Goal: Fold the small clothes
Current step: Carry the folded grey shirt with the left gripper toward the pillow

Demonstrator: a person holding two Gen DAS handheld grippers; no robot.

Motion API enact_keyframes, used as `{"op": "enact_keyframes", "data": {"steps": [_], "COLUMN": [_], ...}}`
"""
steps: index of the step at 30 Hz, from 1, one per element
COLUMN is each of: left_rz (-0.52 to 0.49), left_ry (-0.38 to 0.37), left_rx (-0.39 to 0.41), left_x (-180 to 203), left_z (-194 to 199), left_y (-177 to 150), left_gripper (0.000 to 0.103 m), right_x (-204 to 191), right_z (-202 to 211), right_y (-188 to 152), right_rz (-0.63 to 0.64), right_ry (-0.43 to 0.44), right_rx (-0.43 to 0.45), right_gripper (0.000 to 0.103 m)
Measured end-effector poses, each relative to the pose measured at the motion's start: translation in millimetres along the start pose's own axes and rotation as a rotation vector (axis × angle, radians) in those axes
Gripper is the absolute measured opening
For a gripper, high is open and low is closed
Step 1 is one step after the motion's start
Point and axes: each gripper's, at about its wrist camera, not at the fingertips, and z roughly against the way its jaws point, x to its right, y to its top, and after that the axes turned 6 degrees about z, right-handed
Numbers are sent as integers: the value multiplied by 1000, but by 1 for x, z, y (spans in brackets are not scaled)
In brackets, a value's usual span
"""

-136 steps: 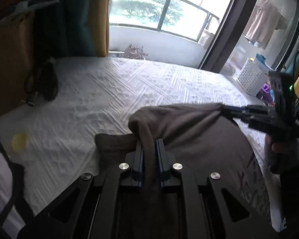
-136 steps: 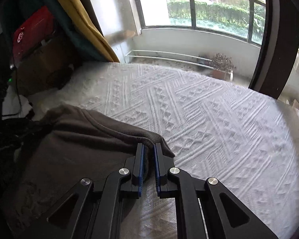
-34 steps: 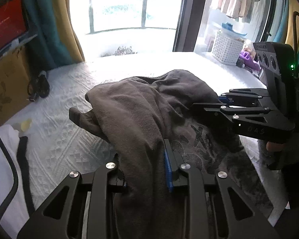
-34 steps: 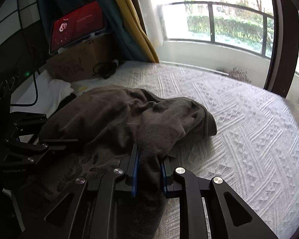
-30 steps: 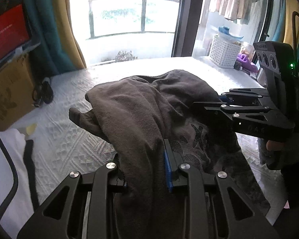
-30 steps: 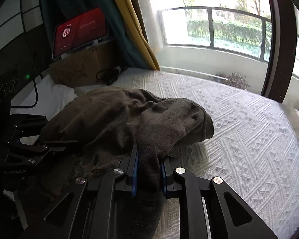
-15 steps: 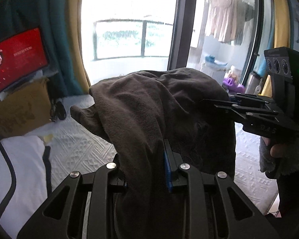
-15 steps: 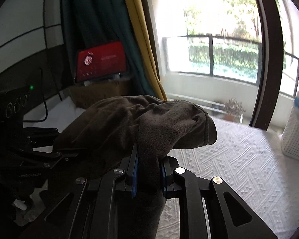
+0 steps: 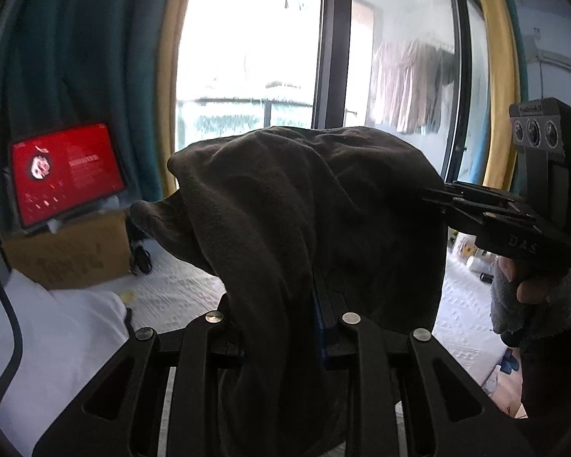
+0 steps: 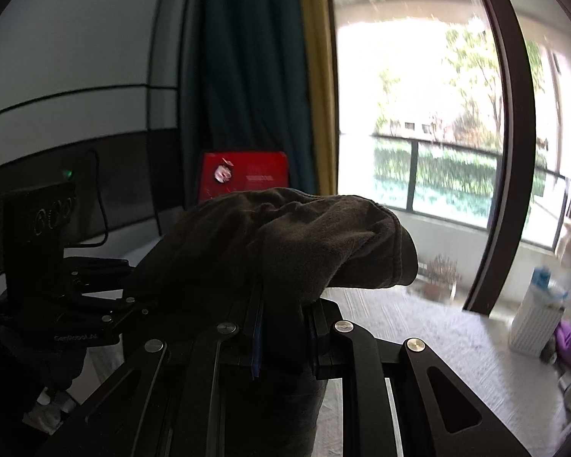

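Observation:
A dark brown garment (image 9: 308,205) hangs in the air between both grippers, high above the white quilted bed (image 9: 179,289). My left gripper (image 9: 281,304) is shut on a bunched edge of it; cloth drapes over and hides the fingertips. My right gripper (image 10: 283,316) is shut on the other edge of the garment (image 10: 285,240). In the left wrist view the right gripper (image 9: 437,194) comes in from the right, its tips buried in the cloth. In the right wrist view the left gripper (image 10: 129,278) shows at the left.
A red screen (image 9: 64,171) stands on a cardboard box (image 9: 68,251) at the bed's left, by teal and yellow curtains (image 9: 95,57). White cloth (image 9: 57,335) lies near left. A white laundry basket (image 10: 533,323) stands on the floor at right. Balcony windows (image 10: 418,114) lie ahead.
Both grippers have lifted the garment well up off the bed, and both views have tilted upward toward the window and wall. Both grips stayed shut on the cloth.

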Motion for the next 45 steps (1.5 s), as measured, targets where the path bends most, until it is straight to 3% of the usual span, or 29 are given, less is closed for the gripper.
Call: {"op": "enact_keyframes", "data": {"steps": [7, 15, 27, 45], "left_rz": [-38, -28, 78, 114], "left_ry": [27, 65, 64, 52], "left_rx": [68, 30, -136, -344], "left_x": [-10, -32, -79, -99], "left_z": [49, 68, 4, -87], "left_y": [2, -21, -54, -66], "left_gripper": [23, 23, 23, 23], "right_x": [-40, -68, -43, -3], "right_z": [13, -14, -107, -173], "right_y": [15, 0, -47, -99], "right_rz": [55, 42, -48, -189], "right_ry": [27, 84, 108, 117], "right_rx": [52, -3, -178, -329], "right_gripper": [18, 18, 18, 18]}}
